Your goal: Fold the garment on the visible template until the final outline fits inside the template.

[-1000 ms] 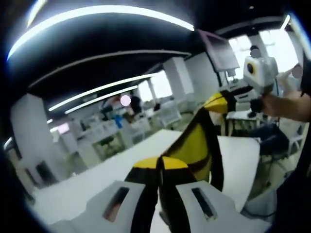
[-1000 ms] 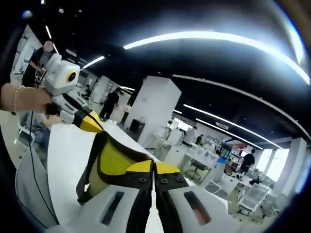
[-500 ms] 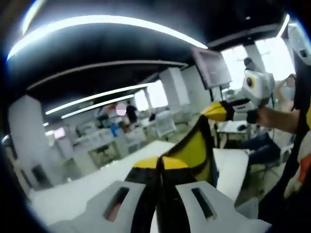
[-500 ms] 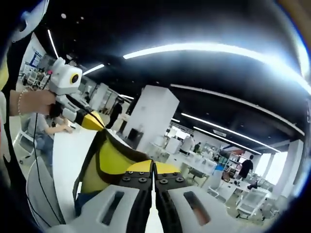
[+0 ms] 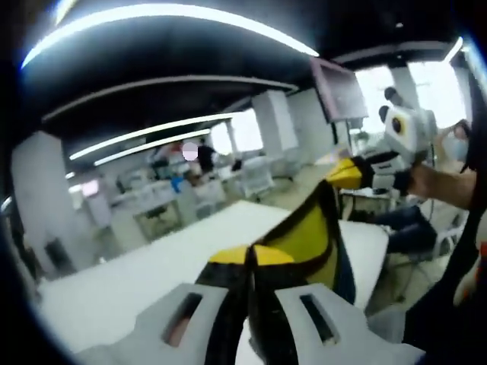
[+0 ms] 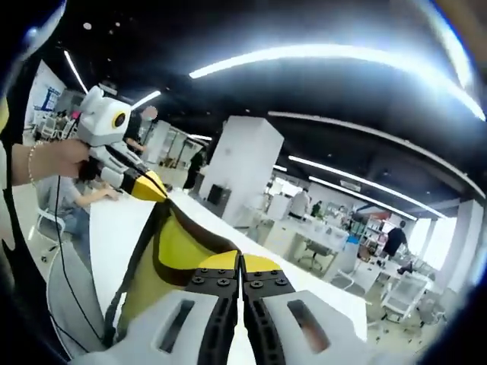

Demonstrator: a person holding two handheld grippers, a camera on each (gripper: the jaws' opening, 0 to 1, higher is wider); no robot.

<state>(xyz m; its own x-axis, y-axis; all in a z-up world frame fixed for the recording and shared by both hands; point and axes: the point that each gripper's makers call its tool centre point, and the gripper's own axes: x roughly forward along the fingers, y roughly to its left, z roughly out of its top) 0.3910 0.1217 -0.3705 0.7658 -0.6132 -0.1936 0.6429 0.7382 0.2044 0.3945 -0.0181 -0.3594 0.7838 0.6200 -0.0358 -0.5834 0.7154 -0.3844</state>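
While you are holding both grippers up at room height, each one is pinching an edge of the yellow and black garment, so the cloth is stretching between them in the air above the white table. In the left gripper view, the left gripper has its yellow-tipped jaws pressed together on the fabric, and the right gripper is coming in from the right, clamped on the far end of the same edge, with your hand behind it. In the right gripper view, the right gripper's jaws are likewise closed on the cloth, and the left gripper is gripping the other end at the left. Lifting the garment taut like this is probably meant to shake it straight before laying it down. I cannot make out the template in either view. Behind the table, an open office with desks and ceiling light strips is showing.
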